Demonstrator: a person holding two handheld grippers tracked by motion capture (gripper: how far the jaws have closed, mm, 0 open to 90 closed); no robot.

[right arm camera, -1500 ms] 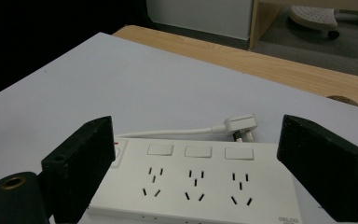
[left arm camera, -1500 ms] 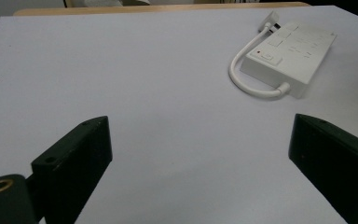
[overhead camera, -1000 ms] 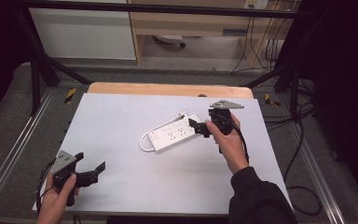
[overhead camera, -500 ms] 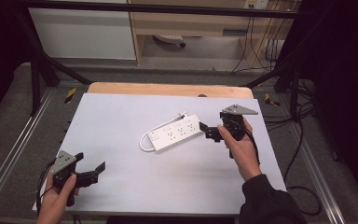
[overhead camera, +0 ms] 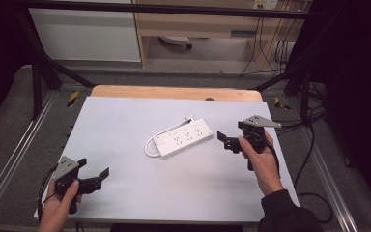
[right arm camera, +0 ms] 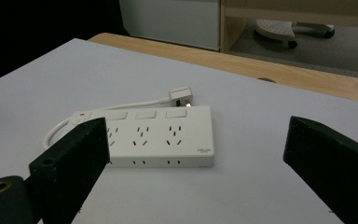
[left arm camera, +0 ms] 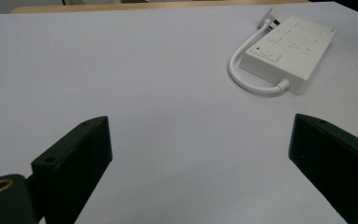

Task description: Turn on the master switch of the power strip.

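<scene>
White table (overhead camera: 125,125) — white power strip (overhead camera: 183,139) on top

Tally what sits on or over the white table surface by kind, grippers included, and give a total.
Power strip, white, with its cord and plug: 1
Hand-held grippers, jaws spread: 2, the left gripper and the right gripper
Total: 3

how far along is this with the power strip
Looks done: the power strip lies flat mid-table, its cord looped to the plug. In hand: nothing; the right gripper sits open just beside the strip's end, apart from it. The left gripper is open at the near table corner. What is left cannot be told.
</scene>
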